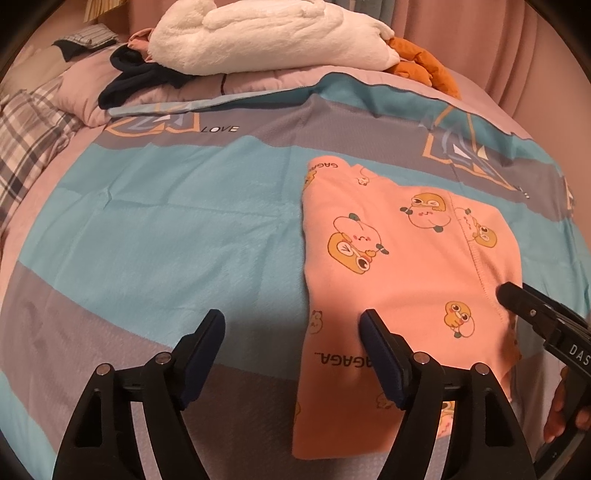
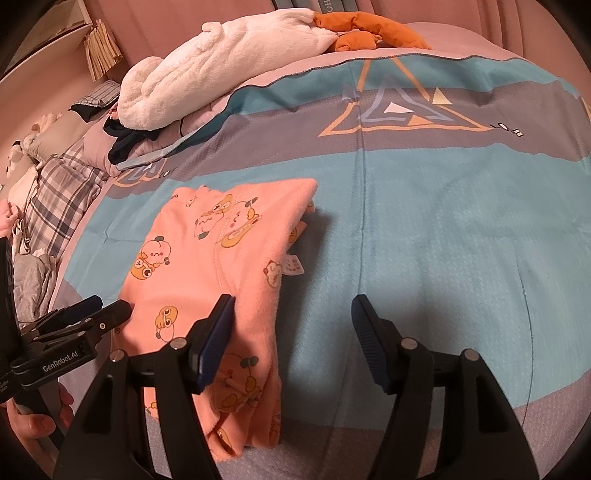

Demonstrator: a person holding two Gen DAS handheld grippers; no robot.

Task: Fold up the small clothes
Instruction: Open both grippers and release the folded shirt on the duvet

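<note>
Pink cartoon-print kids' garment point(image 1: 399, 258) lies folded flat on blue-grey bedspread point(image 1: 166, 221). L gripper point(image 1: 293, 325) over garment's 7 o'clock edge, jaws apart, empty. R gripper point(image 2: 291, 310) at its 5 o'clock edge, jaws apart, nothing pinched. White plush blanket point(image 1: 266, 33) at 12.

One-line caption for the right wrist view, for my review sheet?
Right gripper open above a folded pink printed garment on the striped bedspread.
</note>
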